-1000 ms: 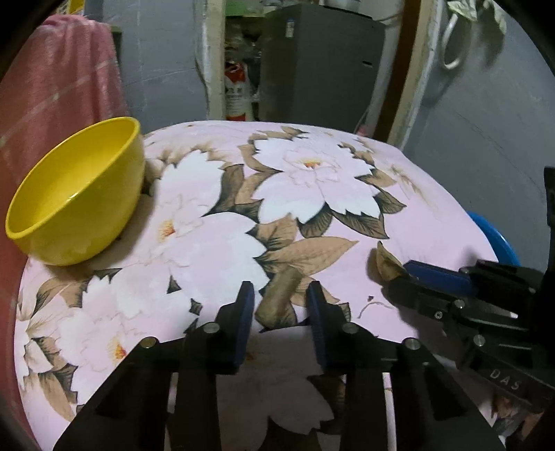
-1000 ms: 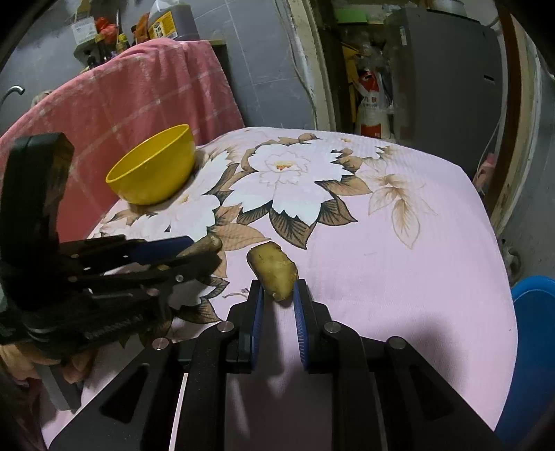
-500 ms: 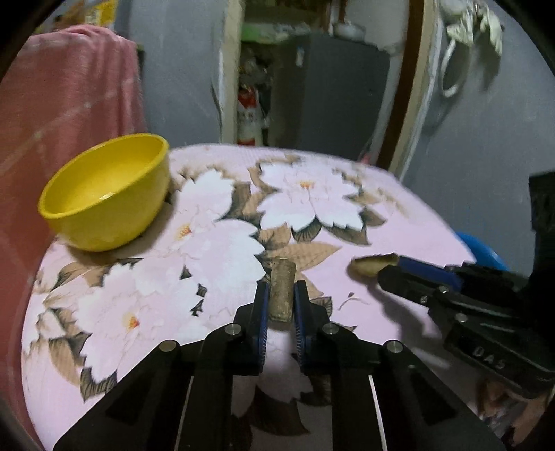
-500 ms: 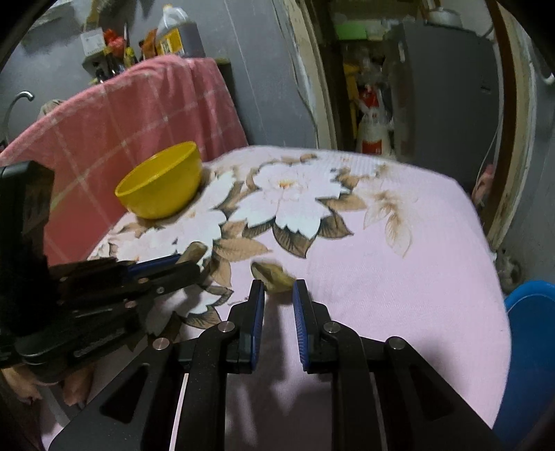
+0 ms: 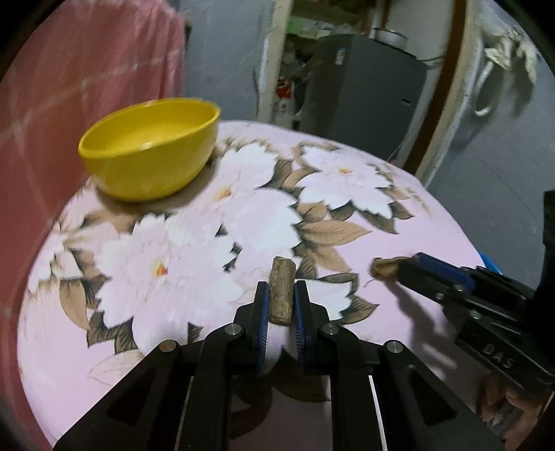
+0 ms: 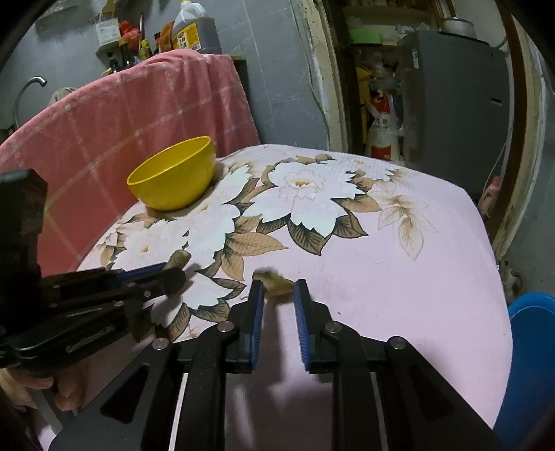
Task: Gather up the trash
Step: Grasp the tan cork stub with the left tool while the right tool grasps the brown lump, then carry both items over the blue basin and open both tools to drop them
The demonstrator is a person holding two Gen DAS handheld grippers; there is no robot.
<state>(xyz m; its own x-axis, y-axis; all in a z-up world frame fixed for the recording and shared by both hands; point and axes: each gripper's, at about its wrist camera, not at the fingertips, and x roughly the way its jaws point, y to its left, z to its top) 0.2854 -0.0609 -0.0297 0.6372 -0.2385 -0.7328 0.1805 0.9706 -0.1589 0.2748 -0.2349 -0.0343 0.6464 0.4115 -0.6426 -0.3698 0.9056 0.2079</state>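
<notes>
My left gripper [image 5: 281, 289] is shut on a brown stick-like scrap [image 5: 281, 295] and holds it above the flowered pink tablecloth [image 5: 194, 243]. It also shows in the right wrist view [image 6: 178, 260]. My right gripper [image 6: 277, 289] is shut on a crumpled brown scrap [image 6: 274, 282], raised above the cloth. That scrap shows at the right gripper's tip in the left wrist view [image 5: 385, 265]. A yellow bowl [image 5: 149, 152] stands at the far left of the table, apart from both grippers.
A red checked cloth [image 6: 121, 114] hangs behind the bowl. A blue bin [image 6: 527, 364] stands on the floor beyond the table's right edge. A grey cabinet [image 6: 454, 104] and bottles [image 6: 194, 31] are in the background.
My left gripper closed on the brown stick scrap and lifted it. My right gripper lifted its scrap off the cloth. Both views now sit higher and nearer the bowl.
</notes>
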